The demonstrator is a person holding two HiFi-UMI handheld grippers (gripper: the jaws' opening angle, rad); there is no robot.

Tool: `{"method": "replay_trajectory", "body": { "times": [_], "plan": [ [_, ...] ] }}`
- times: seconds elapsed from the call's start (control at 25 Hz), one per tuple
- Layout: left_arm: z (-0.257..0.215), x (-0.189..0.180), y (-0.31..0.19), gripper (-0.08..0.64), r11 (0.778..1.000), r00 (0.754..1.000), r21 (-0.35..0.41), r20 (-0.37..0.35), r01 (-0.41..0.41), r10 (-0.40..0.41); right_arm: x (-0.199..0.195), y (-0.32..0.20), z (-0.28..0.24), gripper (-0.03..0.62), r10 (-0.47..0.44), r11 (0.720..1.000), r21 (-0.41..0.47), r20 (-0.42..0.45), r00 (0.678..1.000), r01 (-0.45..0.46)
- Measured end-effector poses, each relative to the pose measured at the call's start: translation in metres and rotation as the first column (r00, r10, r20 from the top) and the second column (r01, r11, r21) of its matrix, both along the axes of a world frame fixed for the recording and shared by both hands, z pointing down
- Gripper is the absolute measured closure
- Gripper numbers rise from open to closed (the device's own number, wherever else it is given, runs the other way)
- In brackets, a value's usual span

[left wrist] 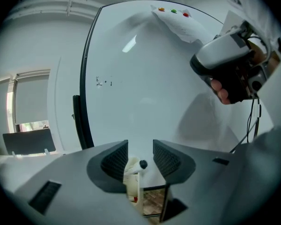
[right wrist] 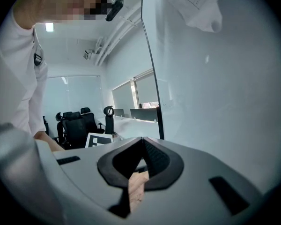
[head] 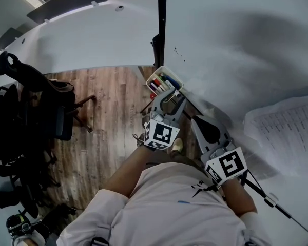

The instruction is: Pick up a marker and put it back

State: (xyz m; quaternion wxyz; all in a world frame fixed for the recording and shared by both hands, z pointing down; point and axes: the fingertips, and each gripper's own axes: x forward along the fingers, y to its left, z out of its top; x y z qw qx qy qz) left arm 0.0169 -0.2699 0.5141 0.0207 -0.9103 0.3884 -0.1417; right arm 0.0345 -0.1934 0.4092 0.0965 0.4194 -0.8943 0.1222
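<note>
My left claw (head: 170, 97) was at the white tray (head: 163, 68) fixed on the lower edge of the whiteboard (head: 236, 45), pointing into it, jaws wide apart. In the left gripper view a black-capped marker (left wrist: 143, 164) lay in the tray with its cap end between the two ribbed pads (left wrist: 116, 160), and neither pad touched it, so nothing was gripped. In the head view other markers (head: 168, 81), blue and reddish caps, were in the same tray, packed side by side. My right claw (head: 194, 118) was held just right of the left one and nearer my body, close to the whiteboard face, jaws fully together with nothing between them; the right gripper view showed only wood floor (head: 108, 101) through the gap behind the tips. A printed paper sheet (head: 287, 127) hung on the whiteboard to the right. Black office chairs (head: 36, 101) stood on the floor, well left of the tray.
</note>
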Motion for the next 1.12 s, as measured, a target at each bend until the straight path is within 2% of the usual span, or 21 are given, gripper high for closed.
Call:
{"method": "replay_trajectory", "body": {
  "times": [0.32, 0.52, 0.72, 0.88, 1.12],
  "plan": [
    [-0.031, 0.002, 0.031, 0.405, 1.000, 0.999, 0.007, -0.033, 0.030, -0.029, 0.004, 0.017, -0.001, 0.578, -0.056, 0.998, 0.013, 0.020, 0.998, 0.056],
    [-0.072, 0.000, 0.054, 0.405, 0.999, 0.991, 0.004, -0.128, 0.051, -0.050, 0.005, 0.024, -0.006, 0.578, -0.076, 0.996, 0.041, 0.028, 0.997, 0.075],
    [-0.102, -0.007, 0.073, 0.411, 0.997, 0.978, -0.024, -0.191, 0.077, -0.080, 0.005, 0.030, -0.013, 0.578, -0.088, 0.994, 0.068, 0.045, 0.995, 0.085],
    [-0.122, -0.011, 0.091, 0.483, 0.993, 0.965, -0.054, -0.234, 0.109, -0.119, 0.004, 0.036, -0.019, 0.578, -0.116, 0.990, 0.089, 0.055, 0.992, 0.110],
    [-0.132, -0.016, 0.117, 0.535, 0.984, 0.940, -0.123, -0.299, 0.130, -0.161, -0.001, 0.049, -0.024, 0.578, -0.158, 0.983, 0.109, 0.076, 0.984, 0.150]
  ]
}}
